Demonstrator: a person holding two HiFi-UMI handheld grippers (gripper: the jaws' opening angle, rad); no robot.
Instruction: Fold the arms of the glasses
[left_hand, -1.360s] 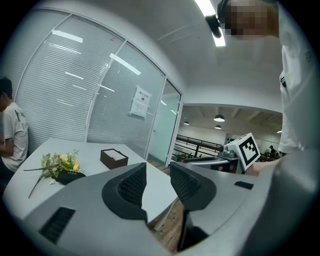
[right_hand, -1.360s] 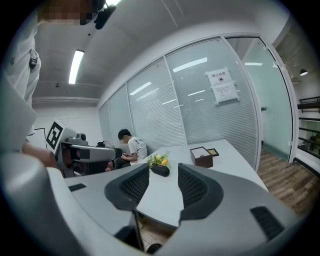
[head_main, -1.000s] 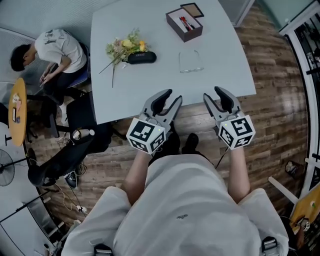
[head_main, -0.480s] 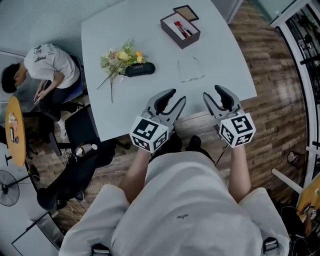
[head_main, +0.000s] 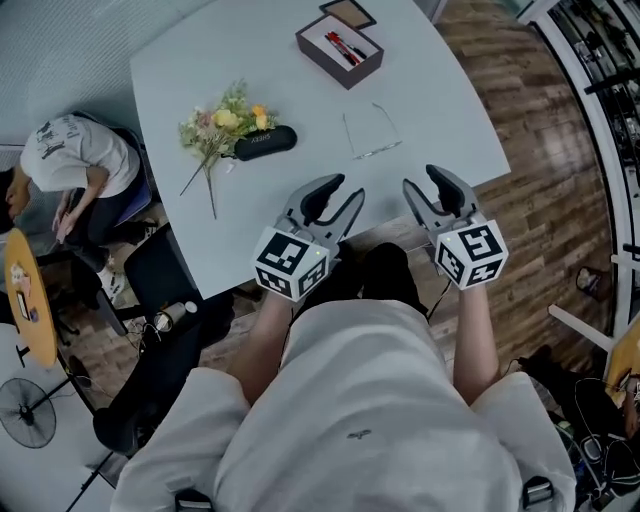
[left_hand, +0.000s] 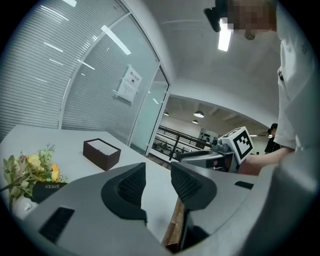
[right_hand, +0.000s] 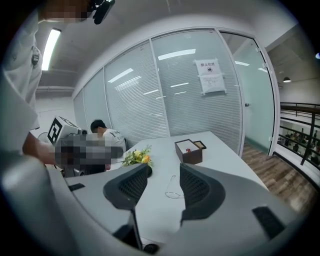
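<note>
Glasses (head_main: 370, 133) lie unfolded by the near edge of the table (head_main: 445, 105), arms pointing away, dead ahead of my right tool (head_main: 423, 183), left tool (head_main: 346, 192) farther; both half-open, empty.

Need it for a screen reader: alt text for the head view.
From above: a person's left gripper and right gripper, open and empty, hover at a table's near edge; glasses, flowers, black case and box lie beyond.
</note>
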